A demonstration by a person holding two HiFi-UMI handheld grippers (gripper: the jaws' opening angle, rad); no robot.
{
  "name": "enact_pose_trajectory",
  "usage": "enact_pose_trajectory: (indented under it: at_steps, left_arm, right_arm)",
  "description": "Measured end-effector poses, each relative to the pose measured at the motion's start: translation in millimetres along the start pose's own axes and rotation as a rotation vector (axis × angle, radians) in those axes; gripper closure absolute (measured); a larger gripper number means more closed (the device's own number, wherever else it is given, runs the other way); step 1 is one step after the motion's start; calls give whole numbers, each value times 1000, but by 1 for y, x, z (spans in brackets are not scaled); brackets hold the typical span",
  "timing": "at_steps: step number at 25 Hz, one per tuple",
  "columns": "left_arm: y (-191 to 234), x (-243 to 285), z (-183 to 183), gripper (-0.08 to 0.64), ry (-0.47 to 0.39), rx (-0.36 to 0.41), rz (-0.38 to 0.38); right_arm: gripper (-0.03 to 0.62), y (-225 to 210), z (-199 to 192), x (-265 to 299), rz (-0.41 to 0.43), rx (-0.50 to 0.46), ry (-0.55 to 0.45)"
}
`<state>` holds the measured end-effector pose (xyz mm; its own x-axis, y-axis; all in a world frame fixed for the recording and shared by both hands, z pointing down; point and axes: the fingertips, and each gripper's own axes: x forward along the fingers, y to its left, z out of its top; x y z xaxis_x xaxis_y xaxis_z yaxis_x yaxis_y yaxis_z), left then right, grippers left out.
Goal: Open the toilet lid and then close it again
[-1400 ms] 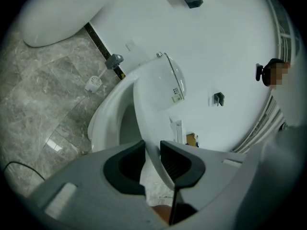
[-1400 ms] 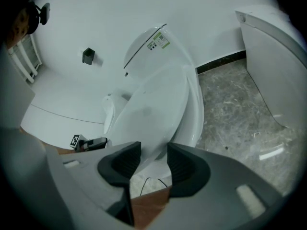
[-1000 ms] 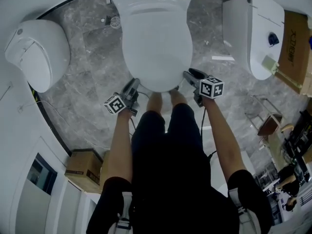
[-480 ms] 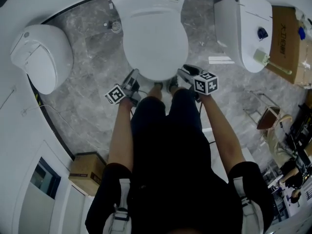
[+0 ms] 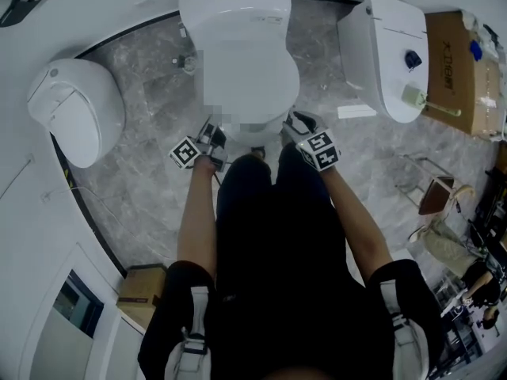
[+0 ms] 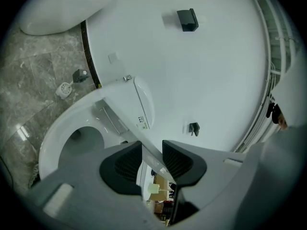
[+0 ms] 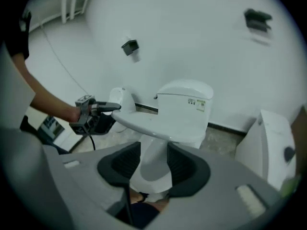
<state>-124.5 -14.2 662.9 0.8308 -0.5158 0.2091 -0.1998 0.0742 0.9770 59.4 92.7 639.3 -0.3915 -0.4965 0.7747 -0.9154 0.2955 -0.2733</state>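
The white toilet lid (image 7: 158,121) is lifted off the bowl (image 6: 76,140), hinged below the tank (image 5: 234,6). My left gripper (image 6: 152,150) has the lid's thin front edge (image 6: 120,104) between its pads and grips it while its jaws are opening. In the right gripper view that left gripper (image 7: 112,108) clamps the lid's left rim. My right gripper (image 7: 153,152) is open just short of the lid's near edge. Only the bowl's base shows through its gap. In the head view the left gripper (image 5: 210,137) and right gripper (image 5: 297,123) flank the lid's front.
Another white toilet (image 5: 75,113) stands at the left and a third (image 5: 388,54) at the right. Cardboard boxes sit at the far right (image 5: 455,62) and near left (image 5: 142,291). A curved white wall (image 6: 201,71) with a black fitting (image 6: 187,19) is behind the tank.
The lid's front has come up from flat on the bowl. Both grippers have risen with it and drawn closer to the tank. The right gripper's marker cube has rolled.
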Motion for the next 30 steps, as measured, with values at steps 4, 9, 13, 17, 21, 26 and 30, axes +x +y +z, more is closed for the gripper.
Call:
enact_pose_trajectory:
  at_steps: [4, 9, 13, 17, 21, 26, 30]
  left_arm:
    - [-11, 8, 9, 430, -26, 11, -10]
    - [-22, 15, 18, 430, -85, -5, 0]
    - [-22, 19, 30, 430, -131, 10, 47]
    - [-30, 27, 37, 430, -167, -1, 60]
    - [-38, 31, 44, 430, -184, -13, 66]
    - [-45, 43, 60, 417, -213, 39, 115]
    - [-59, 37, 70, 413, -302, 96, 148]
  right_arm:
    - [414, 5, 33, 2, 16, -218, 20]
    - [414, 4, 56, 3, 52, -343, 26]
    - [414, 5, 72, 3, 55, -497, 37]
    - [416, 5, 93, 6, 114, -459, 20]
    - [426, 5, 106, 9, 143, -485, 28]
    - [423, -8, 129, 13, 163, -392, -17]
    - [422, -15, 147, 13, 178, -355, -19]
